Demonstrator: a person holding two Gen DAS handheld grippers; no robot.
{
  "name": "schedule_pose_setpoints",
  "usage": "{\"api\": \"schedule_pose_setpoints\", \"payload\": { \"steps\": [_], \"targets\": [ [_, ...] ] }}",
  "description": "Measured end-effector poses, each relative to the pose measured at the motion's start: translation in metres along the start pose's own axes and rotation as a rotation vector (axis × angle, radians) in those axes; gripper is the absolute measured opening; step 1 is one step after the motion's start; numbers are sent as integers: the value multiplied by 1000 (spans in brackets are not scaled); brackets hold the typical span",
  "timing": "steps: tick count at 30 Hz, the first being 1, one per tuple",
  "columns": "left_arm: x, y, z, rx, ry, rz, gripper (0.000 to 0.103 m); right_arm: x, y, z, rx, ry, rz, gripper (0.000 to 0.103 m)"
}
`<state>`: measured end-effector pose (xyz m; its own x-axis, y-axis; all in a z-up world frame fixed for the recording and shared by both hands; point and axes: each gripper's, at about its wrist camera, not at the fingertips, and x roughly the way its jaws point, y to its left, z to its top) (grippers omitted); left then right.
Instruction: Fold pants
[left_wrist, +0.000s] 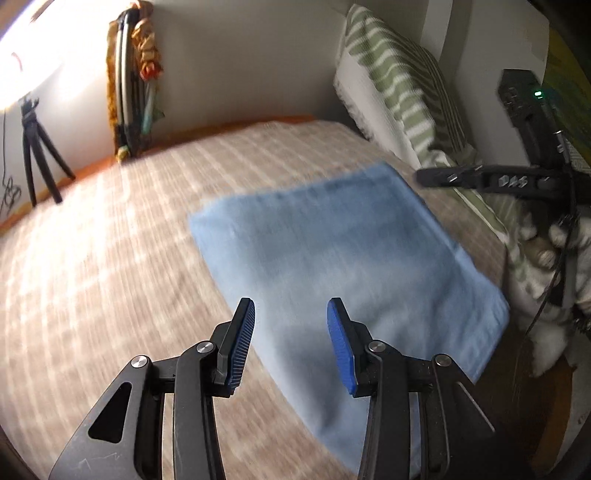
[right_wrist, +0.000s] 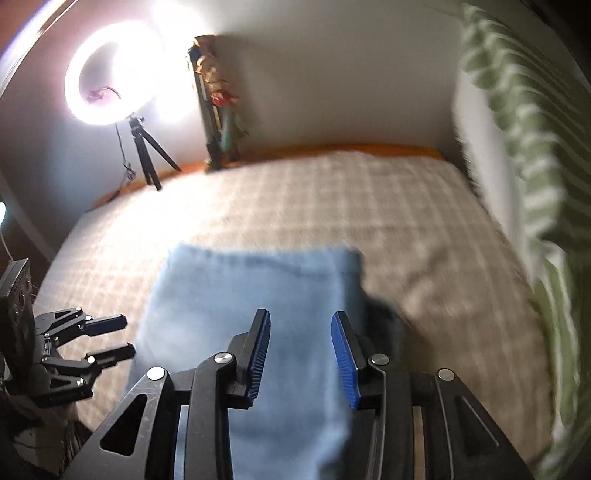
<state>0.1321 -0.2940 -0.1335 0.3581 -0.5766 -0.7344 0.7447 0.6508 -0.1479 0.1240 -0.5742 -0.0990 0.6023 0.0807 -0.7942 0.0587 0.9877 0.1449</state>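
Light blue pants (left_wrist: 343, 258) lie folded into a flat rectangle on the checked bedspread (left_wrist: 110, 236). My left gripper (left_wrist: 291, 325) hovers above their near left edge, jaws apart with nothing between the blue pads. In the right wrist view the same pants (right_wrist: 255, 295) stretch away under my right gripper (right_wrist: 301, 343), which is open and holds no cloth. The right gripper (left_wrist: 443, 177) also shows side-on at the right of the left wrist view, held in a hand above the pants' far right corner. The left gripper (right_wrist: 122, 338) appears at lower left in the right wrist view, beside the pants.
A green and white striped pillow (left_wrist: 402, 85) leans on the wall at the right. A lit ring light (right_wrist: 110, 77) on a small tripod (right_wrist: 147, 155) stands at the bed's far left corner. A dark frame with coloured cloth (left_wrist: 133, 81) leans on the back wall.
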Motion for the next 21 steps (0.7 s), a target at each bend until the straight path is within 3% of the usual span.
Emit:
{"api": "schedule_pose_setpoints", "payload": {
  "steps": [3,7,11,16,18,21],
  "targets": [
    [12,11,17,-16,-9,20,39,33,-5,12,18,30,-19,35],
    [40,31,28,-69,40,33,39,58,-20,11,62,68,-22,34],
    [61,43,28,-114,74,36,39,62,-28,12,77,77,-15,31],
    [70,38,27,-77,72,67,47,69,-33,12,86,96,-28,31],
    [71,44,28,-106,84,57,54,69,-31,14,83,101,-36,31],
    [61,58,30,-189,91,43,54,56,-28,15,77,95,-36,34]
  ]
}}
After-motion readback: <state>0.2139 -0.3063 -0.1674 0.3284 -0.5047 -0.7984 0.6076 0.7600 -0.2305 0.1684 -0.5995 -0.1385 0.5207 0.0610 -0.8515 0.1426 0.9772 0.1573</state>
